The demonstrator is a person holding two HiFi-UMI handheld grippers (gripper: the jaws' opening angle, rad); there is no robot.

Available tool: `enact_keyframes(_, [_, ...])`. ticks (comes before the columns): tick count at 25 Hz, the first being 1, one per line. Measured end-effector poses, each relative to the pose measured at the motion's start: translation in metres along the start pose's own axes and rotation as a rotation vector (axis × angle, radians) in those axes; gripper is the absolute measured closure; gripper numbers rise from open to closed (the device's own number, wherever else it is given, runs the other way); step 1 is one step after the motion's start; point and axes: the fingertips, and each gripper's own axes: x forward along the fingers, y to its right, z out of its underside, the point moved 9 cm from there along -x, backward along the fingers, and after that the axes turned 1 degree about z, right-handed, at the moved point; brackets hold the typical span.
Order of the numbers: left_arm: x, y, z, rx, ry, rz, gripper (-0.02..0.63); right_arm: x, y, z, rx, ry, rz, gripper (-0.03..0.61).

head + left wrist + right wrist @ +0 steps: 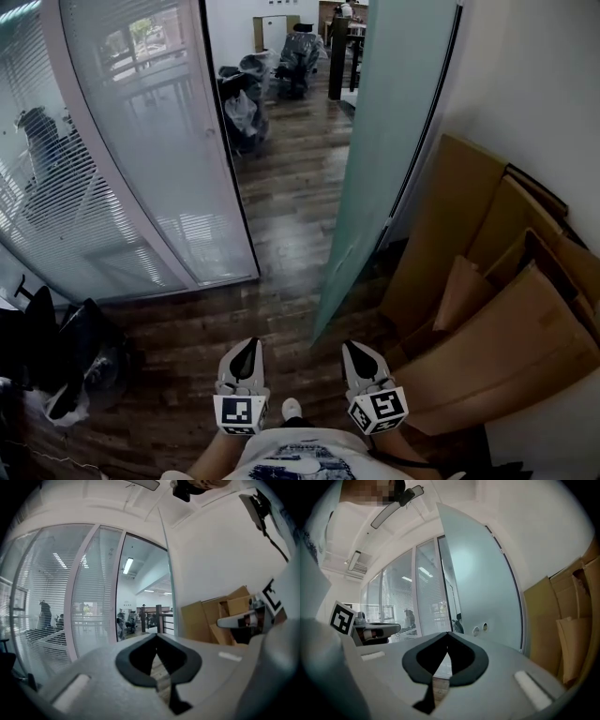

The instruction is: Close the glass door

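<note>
The frosted glass door is standing open, swung toward the right wall beside leaning cardboard sheets. Only the right gripper view is showing what look like two small round holes near its edge. The left claw and right claw are pointing level ahead, side by side, both closed and empty.

The glass door is a tall frosted pane, pale greenish, with a dark strip running down its far right edge. It's wide open, swung back at an angle toward the wall on the right, with its free edge at the near end. There are two small round holes close to that free edge.
</note>
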Motion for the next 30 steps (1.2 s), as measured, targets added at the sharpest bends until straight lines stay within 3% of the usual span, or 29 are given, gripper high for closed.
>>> enact_keyframes(8, [0.042,-0.031,0.000,-0.008,0.009,0.030,0.611,0.044,0.009,-0.008,-0.020,-0.002,0.041,0.571])
enact_keyframes(15, [0.085,-0.030,-0.003,-0.021,-0.007,0.039,0.611,0.078,0.049,-0.017,-0.015,-0.028,0.050,0.571])
enact_keyframes(28, [0.154,-0.033,-0.019,-0.001,-0.010,0.007,0.611,0.141,0.104,-0.012,-0.024,-0.100,-0.090,0.567])
enact_keyframes(30, [0.159,-0.033,-0.013,0.006,-0.023,0.005,0.611,0.148,0.110,-0.006,-0.021,-0.115,-0.144,0.494])
